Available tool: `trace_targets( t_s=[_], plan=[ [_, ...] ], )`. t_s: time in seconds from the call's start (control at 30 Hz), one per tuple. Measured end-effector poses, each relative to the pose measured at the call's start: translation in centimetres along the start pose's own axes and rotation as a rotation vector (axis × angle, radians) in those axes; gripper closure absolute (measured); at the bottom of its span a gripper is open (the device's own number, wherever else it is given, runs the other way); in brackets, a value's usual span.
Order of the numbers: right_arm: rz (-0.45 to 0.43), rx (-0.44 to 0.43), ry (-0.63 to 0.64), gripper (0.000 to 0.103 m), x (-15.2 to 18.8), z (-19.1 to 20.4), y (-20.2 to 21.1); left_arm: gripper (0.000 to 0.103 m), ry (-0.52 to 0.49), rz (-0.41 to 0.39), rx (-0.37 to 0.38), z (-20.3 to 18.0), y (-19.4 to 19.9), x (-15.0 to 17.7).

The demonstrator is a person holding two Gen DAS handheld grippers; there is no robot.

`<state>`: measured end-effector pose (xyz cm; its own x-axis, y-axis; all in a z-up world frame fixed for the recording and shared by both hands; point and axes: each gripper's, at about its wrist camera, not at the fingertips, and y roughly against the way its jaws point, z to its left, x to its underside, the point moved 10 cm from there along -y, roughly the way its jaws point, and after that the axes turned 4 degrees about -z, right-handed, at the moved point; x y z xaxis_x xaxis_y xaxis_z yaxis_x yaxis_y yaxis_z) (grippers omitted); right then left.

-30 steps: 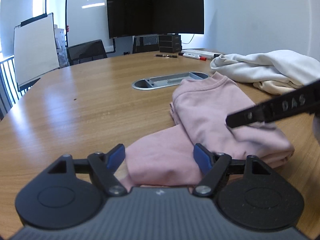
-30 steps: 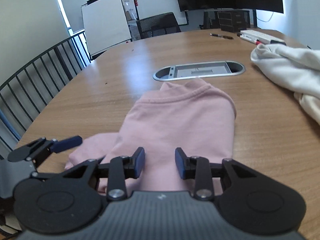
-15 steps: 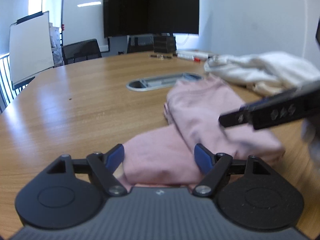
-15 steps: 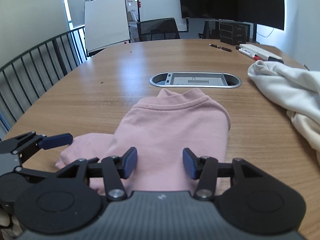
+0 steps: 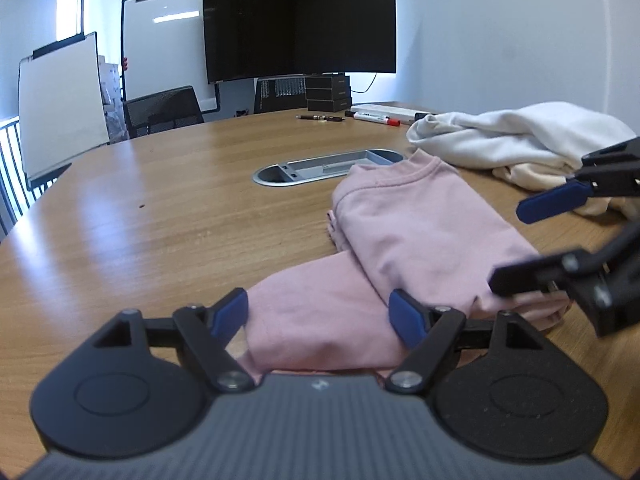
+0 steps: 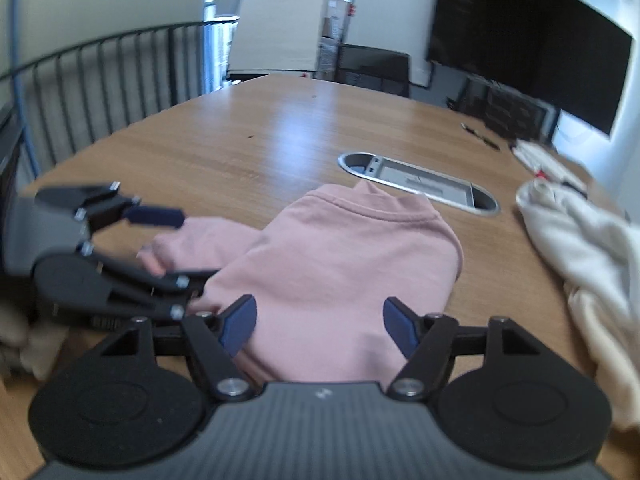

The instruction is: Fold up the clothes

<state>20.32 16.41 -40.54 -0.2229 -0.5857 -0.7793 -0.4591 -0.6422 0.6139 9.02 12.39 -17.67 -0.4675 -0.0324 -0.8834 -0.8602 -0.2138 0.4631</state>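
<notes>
A pink sweatshirt lies folded on the wooden table, neckline toward the far end, with one sleeve sticking out at the near left. My left gripper is open, its blue fingertips on either side of that sleeve. My right gripper is open over the near edge of the sweatshirt body, holding nothing. Each gripper shows in the other's view: the right gripper at the sweatshirt's right edge, the left gripper by the sleeve.
A heap of white and cream clothes lies right of the sweatshirt. A grey cable port is set into the table just beyond it. Markers and a pen lie at the far end. A railing runs past the left table edge.
My right gripper's jaws have spread much wider and its view has tilted and swung. The left gripper stays open at the sleeve.
</notes>
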Motion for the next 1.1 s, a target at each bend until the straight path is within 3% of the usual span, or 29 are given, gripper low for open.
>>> trace_targets(
  t_s=[0.37, 0.73, 0.83, 1.0, 1.1],
  plan=[
    [0.015, 0.025, 0.426, 0.029, 3.2, 4.9, 1.2, 0.026, 0.021, 0.005, 0.02, 0.2, -0.1, 0.0],
    [-0.033, 0.124, 0.553, 0.03, 3.7, 6.2, 0.2, 0.024, 0.072, 0.024, 0.048, 0.6, -0.4, 0.1],
    [-0.042, 0.152, 0.582, 0.036, 3.9, 6.5, -0.1, 0.024, 0.067, 0.016, 0.047, 0.6, -0.3, 0.1],
    [-0.044, 0.152, 0.582, 0.068, 4.3, 7.1, -0.5, 0.024, 0.089, -0.006, 0.054, 1.2, 0.0, -0.3],
    [-0.056, 0.161, 0.552, 0.078, 4.0, 7.1, -0.3, 0.024, 0.133, -0.024, 0.048, 2.2, 0.2, -0.8]
  ],
)
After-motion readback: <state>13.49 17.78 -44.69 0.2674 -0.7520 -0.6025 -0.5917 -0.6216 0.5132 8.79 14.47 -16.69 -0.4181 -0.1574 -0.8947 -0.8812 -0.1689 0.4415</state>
